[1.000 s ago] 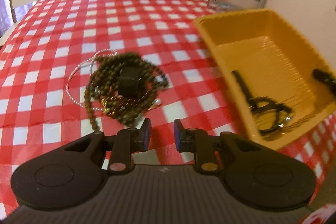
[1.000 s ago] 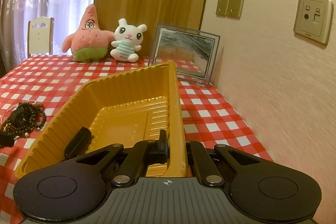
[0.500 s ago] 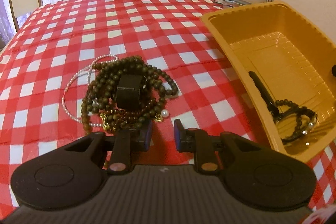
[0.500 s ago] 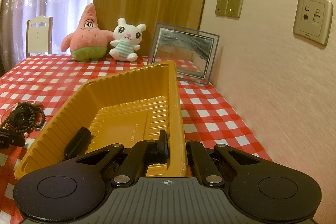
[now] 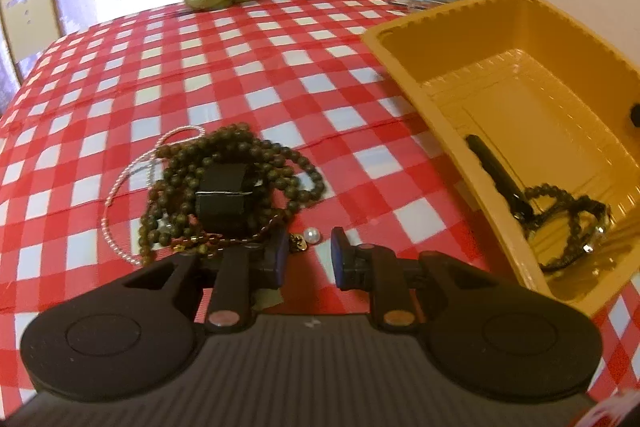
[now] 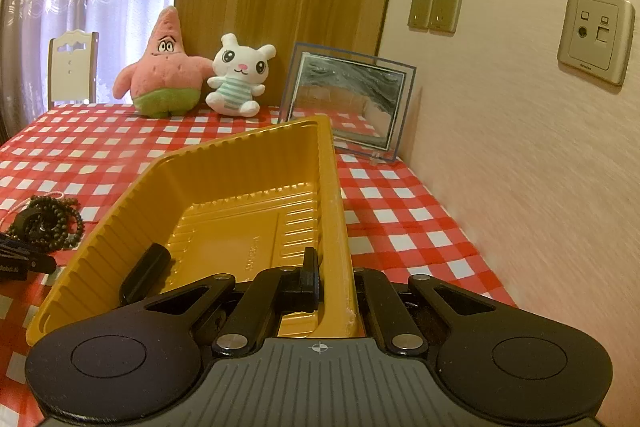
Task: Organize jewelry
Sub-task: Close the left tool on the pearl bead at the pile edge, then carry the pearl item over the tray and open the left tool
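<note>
Left wrist view: left claw (image 5: 307, 259) parted, empty, poised beside jewelry pile (image 5: 224, 195) on bench; right claw (image 6: 336, 279) clenched on yellow tray (image 6: 240, 163) rim. Next, likely: closing on one strand.

Black tongs (image 5: 307, 259) — blue-faced pads, ribbed grey housing, round metal rivets.

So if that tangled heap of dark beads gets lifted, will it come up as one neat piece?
Probably not. The dark bead strands lie in loose loops, so they should droop and swing. They are tangled with a thin pale chain and a black band, which may drag along. The loose pearl beside them could roll away.
</note>
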The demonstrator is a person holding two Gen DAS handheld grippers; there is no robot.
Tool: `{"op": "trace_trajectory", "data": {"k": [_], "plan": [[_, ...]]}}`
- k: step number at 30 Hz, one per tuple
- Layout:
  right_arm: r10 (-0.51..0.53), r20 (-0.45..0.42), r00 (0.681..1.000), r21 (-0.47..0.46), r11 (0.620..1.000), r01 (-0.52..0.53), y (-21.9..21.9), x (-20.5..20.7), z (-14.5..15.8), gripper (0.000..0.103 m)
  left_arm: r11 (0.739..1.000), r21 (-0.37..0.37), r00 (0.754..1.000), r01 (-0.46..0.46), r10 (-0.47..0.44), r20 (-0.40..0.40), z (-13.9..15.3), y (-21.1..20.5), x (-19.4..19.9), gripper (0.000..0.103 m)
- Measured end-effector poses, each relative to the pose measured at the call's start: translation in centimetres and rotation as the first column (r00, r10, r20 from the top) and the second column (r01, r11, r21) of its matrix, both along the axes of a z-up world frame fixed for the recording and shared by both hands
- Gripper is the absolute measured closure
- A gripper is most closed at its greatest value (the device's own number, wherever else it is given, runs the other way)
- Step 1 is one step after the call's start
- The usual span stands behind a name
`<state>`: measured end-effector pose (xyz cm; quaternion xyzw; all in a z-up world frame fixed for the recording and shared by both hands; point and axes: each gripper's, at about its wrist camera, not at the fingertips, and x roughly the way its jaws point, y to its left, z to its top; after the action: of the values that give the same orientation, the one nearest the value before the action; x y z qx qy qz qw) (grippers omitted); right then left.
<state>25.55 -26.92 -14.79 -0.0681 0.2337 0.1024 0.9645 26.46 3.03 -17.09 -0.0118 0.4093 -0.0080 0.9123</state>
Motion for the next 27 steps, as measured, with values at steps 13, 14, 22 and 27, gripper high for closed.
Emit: {"op": "trace_trajectory", "data": {"k": [13, 14, 22, 27], "plan": [[0.0, 0.0, 1.0, 0.0, 1.0, 0.0, 0.0, 0.0, 0.0, 0.1, 0.998, 0.041, 0.998, 0.056, -0.056, 0.012, -0.3, -0.7, 0.3, 0.084], [-0.001, 0.0, 1.0, 0.0, 1.0, 0.001, 0.0, 0.0, 0.0, 0.1, 0.997, 0.044, 0.998, 0.06, -0.061, 0.014, -0.3, -0.7, 0.4, 0.084], [0.0, 0.0, 1.0, 0.0, 1.0, 0.0, 0.1, 0.0, 0.0, 0.1, 0.994, 0.059, 0.995, 0.095, -0.096, 0.014, -0.2, -1.2, 0.4, 0.099], [0.0, 0.0, 1.0, 0.0, 1.0, 0.0, 0.1, 0.0, 0.0, 0.1, 0.994, 0.049, 0.995, 0.095, -0.096, 0.013, -0.2, -1.1, 0.2, 0.103]]}}
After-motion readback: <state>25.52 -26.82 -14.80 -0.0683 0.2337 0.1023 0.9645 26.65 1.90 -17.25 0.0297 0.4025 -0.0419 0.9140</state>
